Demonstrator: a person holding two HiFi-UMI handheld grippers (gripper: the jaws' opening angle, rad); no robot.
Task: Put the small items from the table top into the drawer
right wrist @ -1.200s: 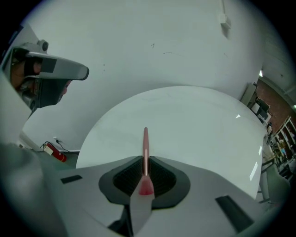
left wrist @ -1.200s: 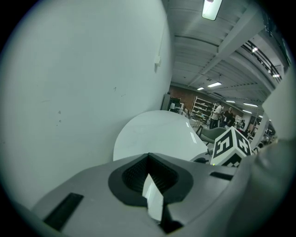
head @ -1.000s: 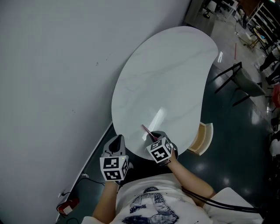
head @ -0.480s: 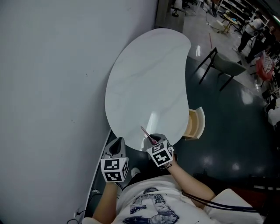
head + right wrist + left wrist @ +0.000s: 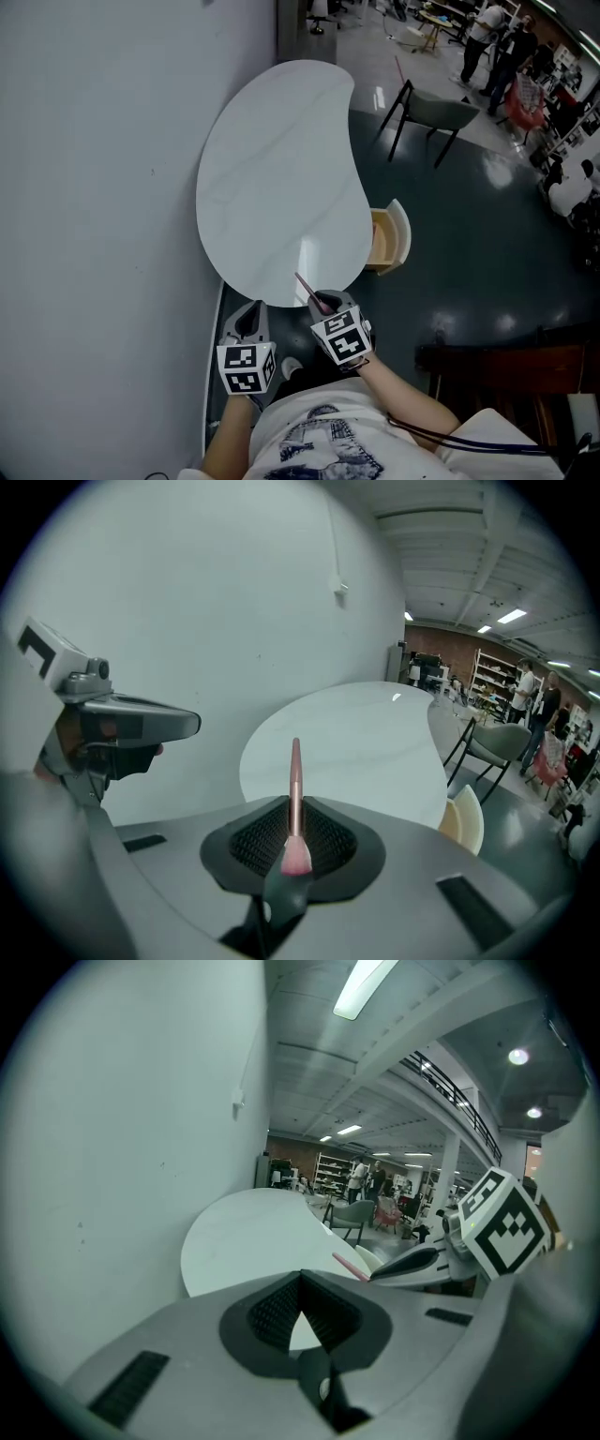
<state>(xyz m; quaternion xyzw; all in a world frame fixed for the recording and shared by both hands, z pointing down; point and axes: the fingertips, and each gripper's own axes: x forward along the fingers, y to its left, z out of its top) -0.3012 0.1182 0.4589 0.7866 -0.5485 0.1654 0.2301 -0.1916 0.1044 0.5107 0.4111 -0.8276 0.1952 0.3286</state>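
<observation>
A pink brush (image 5: 296, 766) clenched in the right gripper (image 5: 294, 808), bristles partly hidden; the left gripper (image 5: 301, 1281) closed, empty.

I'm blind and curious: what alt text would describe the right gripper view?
The right hand-held gripper is shut on a thin pink makeup brush, bristles toward the camera, handle pointing at a white curved table beside a pale wall. An open drawer juts from the table's right side, a chair beyond.
</observation>
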